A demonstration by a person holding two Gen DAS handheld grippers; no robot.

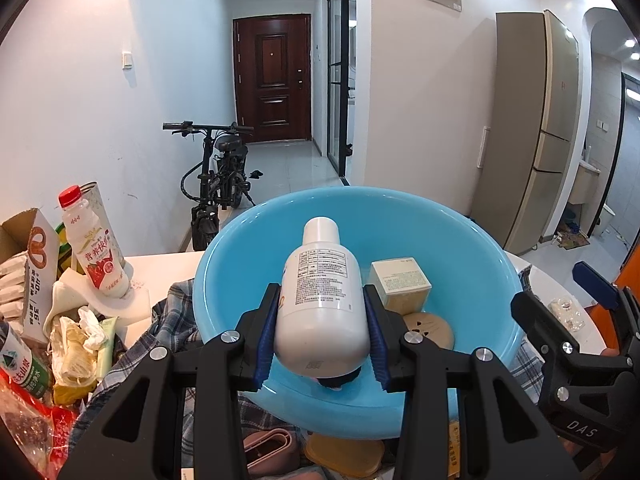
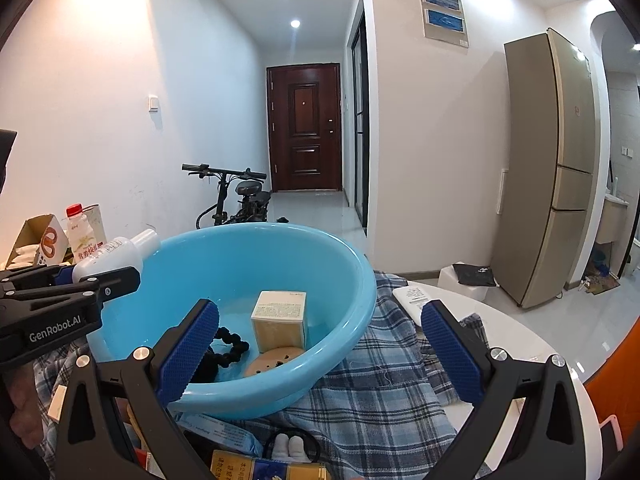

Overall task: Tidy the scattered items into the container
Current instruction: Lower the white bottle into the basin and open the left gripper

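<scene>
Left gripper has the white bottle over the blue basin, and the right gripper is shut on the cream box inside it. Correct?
Not quite. The right gripper is open and holds nothing; the right wrist view shows its fingers spread wide, with the cream box sitting free on the bottom of the blue basin. The rest stands: the left gripper grips the white bottle over the basin.

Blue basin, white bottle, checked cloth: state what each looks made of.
Blue basin: likely glossy plastic; smooth rim, soft highlights.
White bottle, held in the left gripper: probably opaque plastic with a printed paper or film label.
Checked cloth: woven fabric, matte, with creases and a loose thread.
</scene>
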